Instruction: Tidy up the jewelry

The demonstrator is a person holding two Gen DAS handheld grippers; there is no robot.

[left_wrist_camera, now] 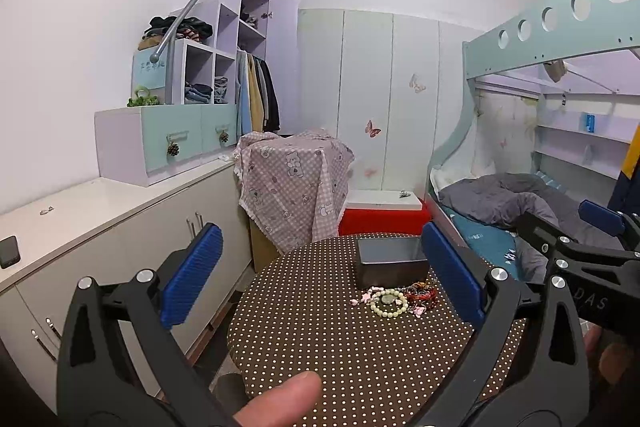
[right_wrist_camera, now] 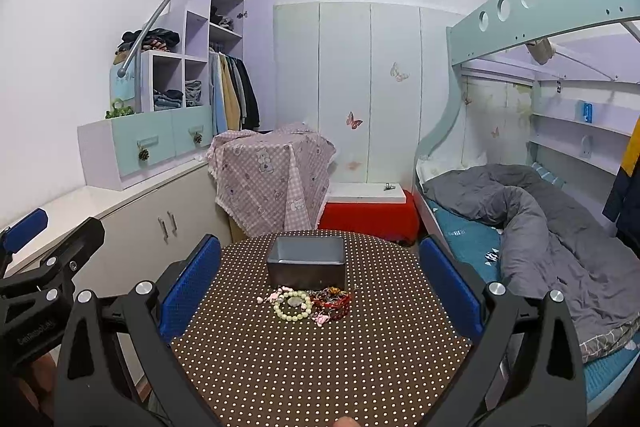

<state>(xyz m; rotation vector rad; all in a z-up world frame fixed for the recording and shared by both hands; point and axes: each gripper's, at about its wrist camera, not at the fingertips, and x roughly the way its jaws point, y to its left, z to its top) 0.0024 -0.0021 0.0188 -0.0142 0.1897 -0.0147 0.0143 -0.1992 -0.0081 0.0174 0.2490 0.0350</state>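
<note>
A small pile of jewelry lies on a round brown polka-dot table (right_wrist_camera: 320, 367): a pale green bead bracelet (right_wrist_camera: 293, 304), a red bead bracelet (right_wrist_camera: 334, 303) and pink pieces (right_wrist_camera: 322, 319). Just behind the pile stands an open grey metal box (right_wrist_camera: 306, 261), which looks empty. The same bracelet (left_wrist_camera: 389, 303) and box (left_wrist_camera: 390, 261) show in the left wrist view. My left gripper (left_wrist_camera: 322, 277) is open and empty, above the table's near left side. My right gripper (right_wrist_camera: 320, 281) is open and empty, held back from the pile, which sits between its blue fingers.
A low white cabinet (right_wrist_camera: 120, 211) runs along the left wall. A cloth-covered stand (right_wrist_camera: 272, 175) and a red box (right_wrist_camera: 366, 215) are behind the table. A bunk bed with a grey duvet (right_wrist_camera: 560, 235) is on the right.
</note>
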